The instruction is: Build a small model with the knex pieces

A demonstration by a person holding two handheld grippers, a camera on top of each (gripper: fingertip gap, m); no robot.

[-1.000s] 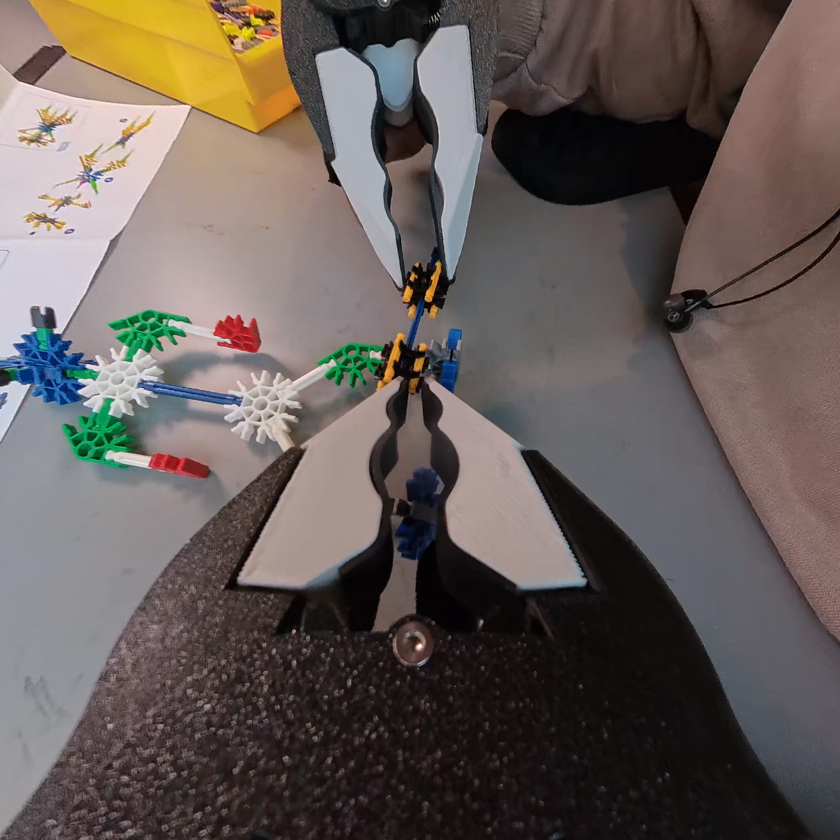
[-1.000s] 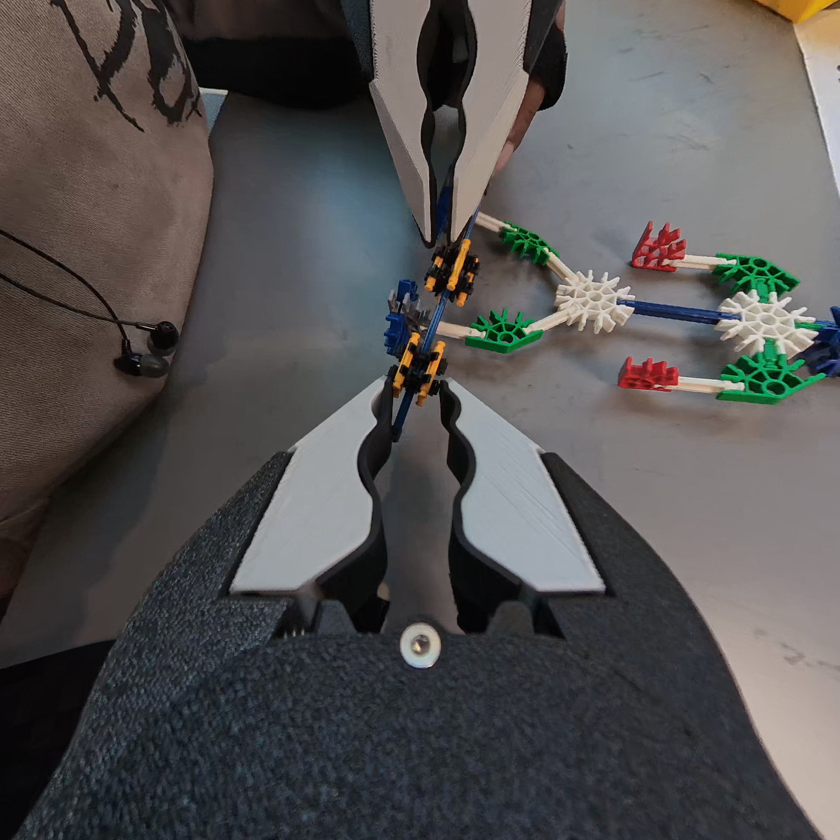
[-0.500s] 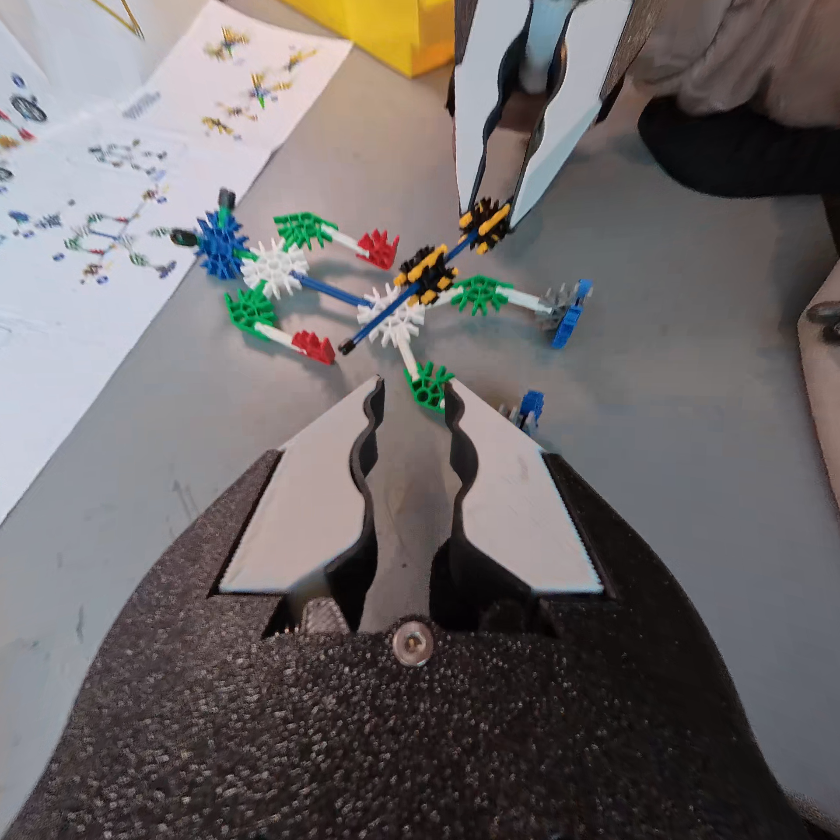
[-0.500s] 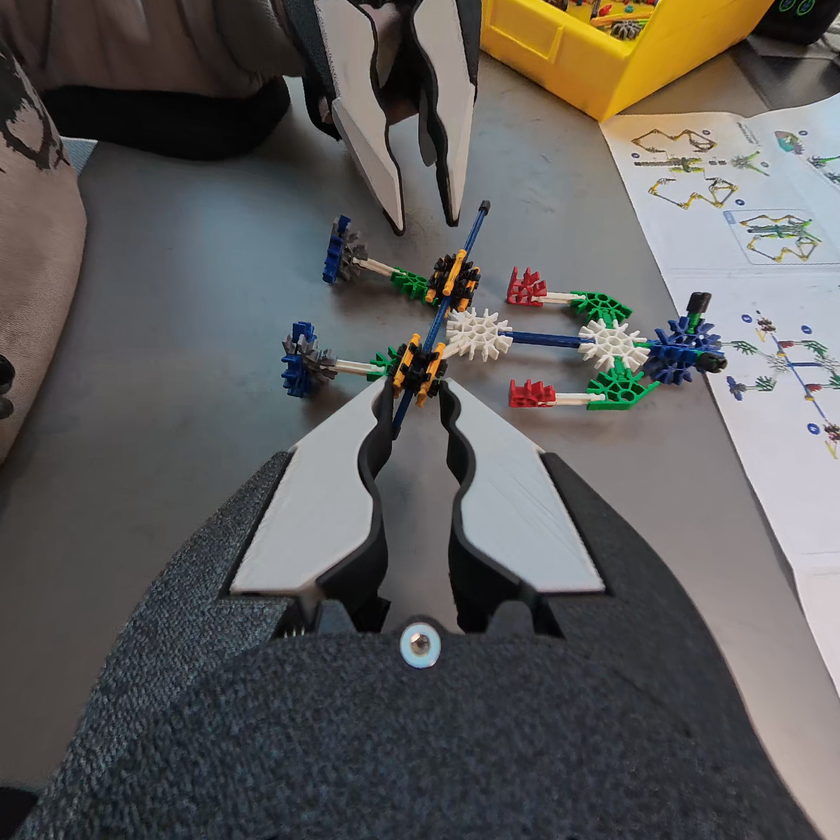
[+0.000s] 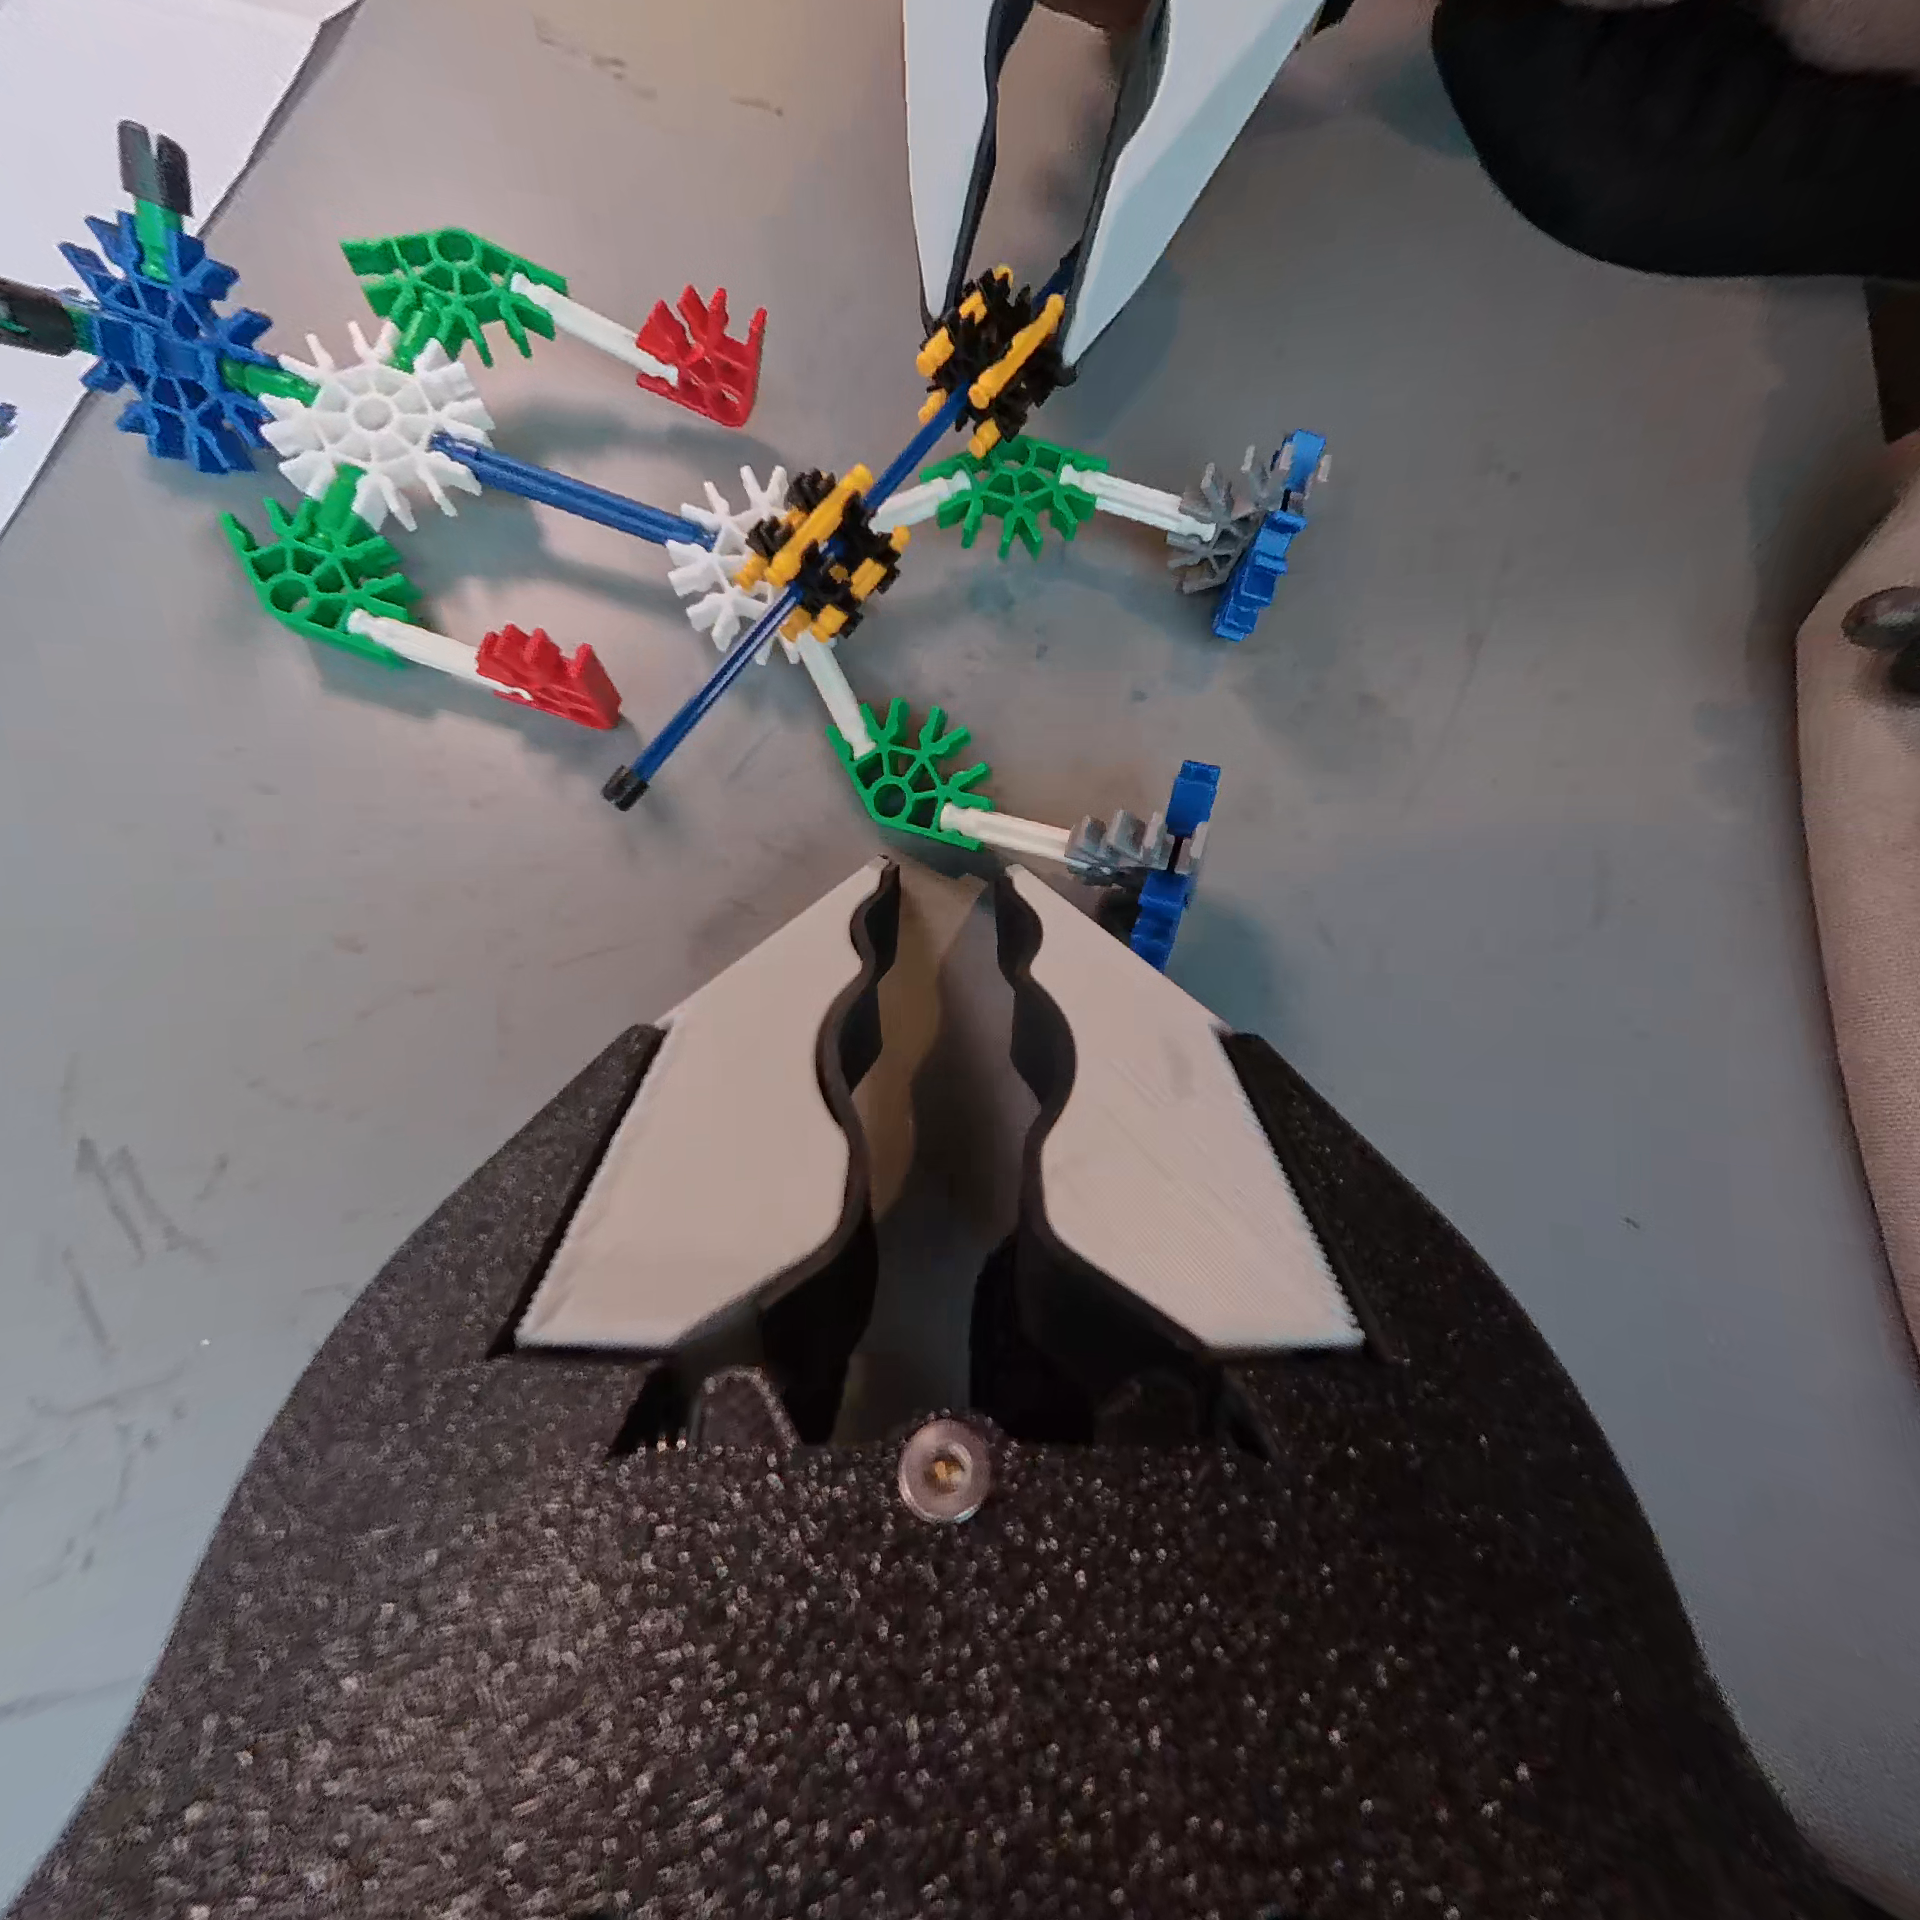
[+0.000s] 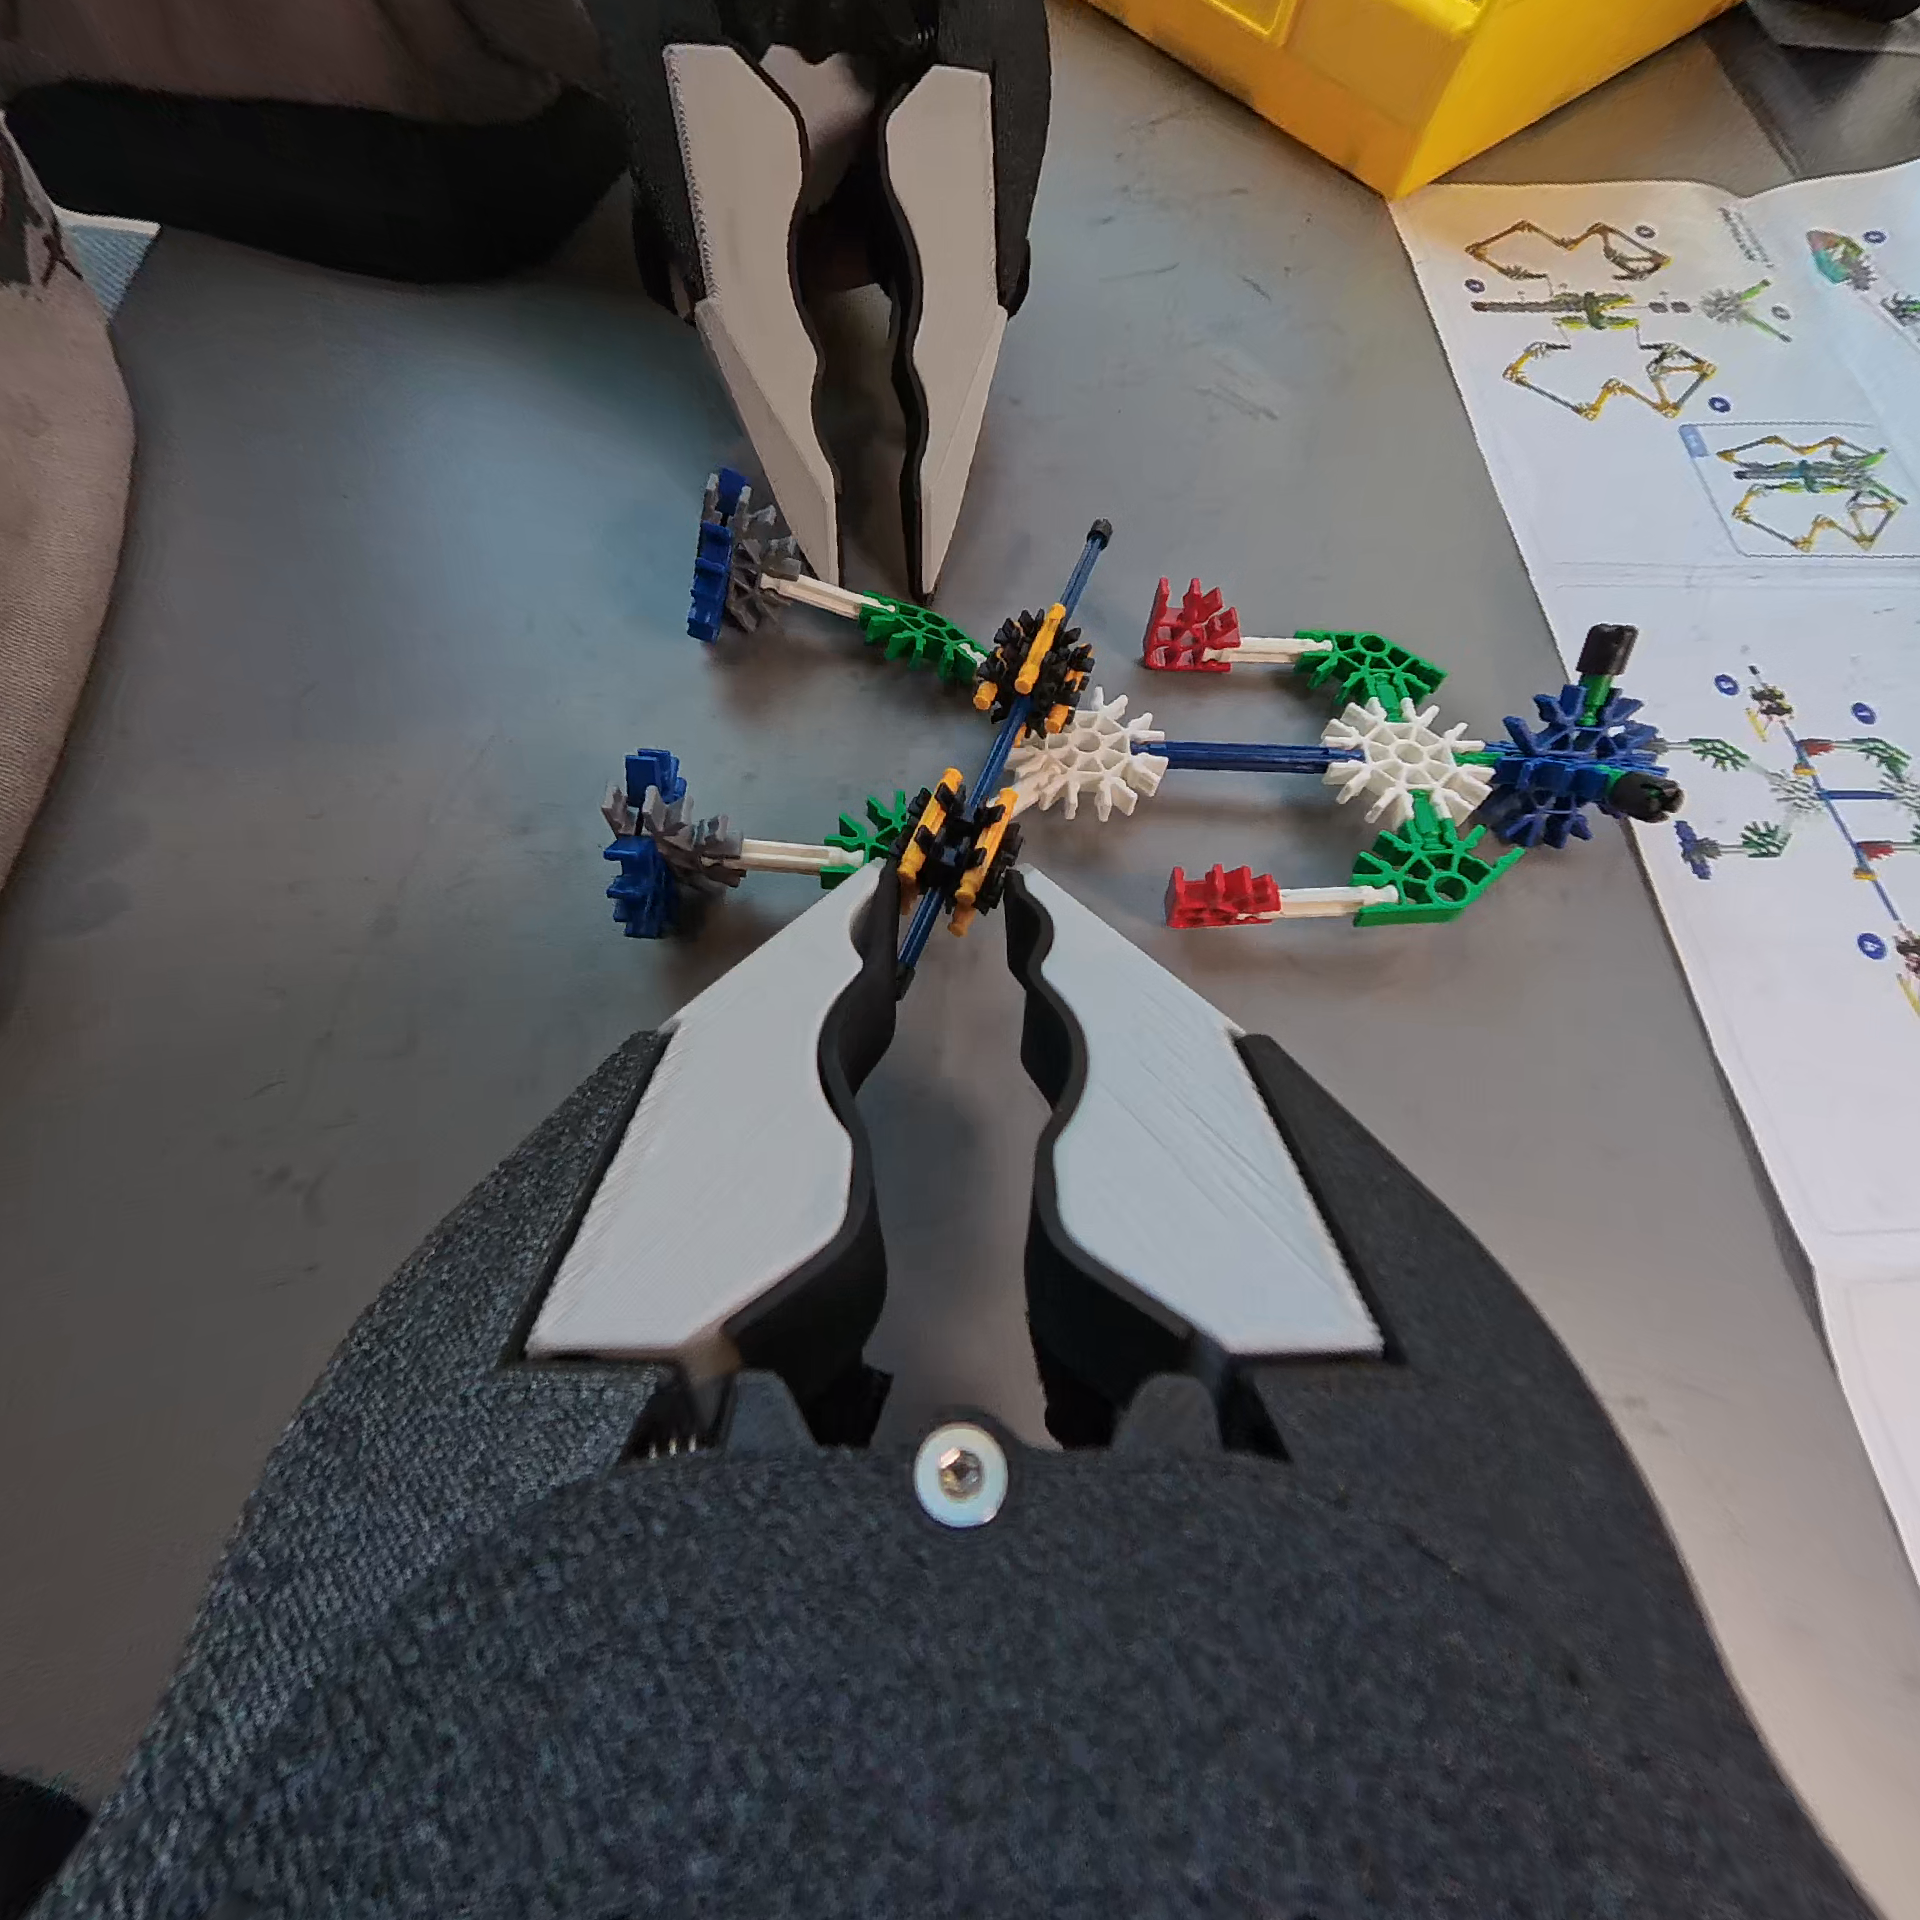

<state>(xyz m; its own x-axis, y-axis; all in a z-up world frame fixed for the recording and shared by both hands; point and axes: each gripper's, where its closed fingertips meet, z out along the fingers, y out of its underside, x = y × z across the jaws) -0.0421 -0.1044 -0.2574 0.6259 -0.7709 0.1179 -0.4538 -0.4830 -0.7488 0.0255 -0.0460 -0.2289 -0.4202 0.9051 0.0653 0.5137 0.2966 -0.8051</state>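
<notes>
Your right hand-held gripper [image 6: 945, 873] is closed on a yellow-and-black wheel [image 6: 956, 847] threaded on a thin blue rod [image 6: 1081, 566]. The rod slants across the toy model [image 6: 1086, 753], which lies flat on the desk [image 6: 416, 520]. A second wheel [image 6: 1034, 665] sits farther along the same rod, just above the model's white hub.

Your left hand-held gripper [image 5: 940, 878] holds nothing. Its jaws are only narrowly apart, and its tips hover just beside a green piece [image 5: 909, 774] and the white stick leading to a grey and blue end.

The rod looks slender and likely to flex, so keep your grip square across the wheel and avoid twisting it. Watch too that your left tips do not nudge the loose arms of the model. An instruction sheet [image 6: 1714, 468] and a yellow box [image 6: 1403, 83] lie well apart from it
</notes>
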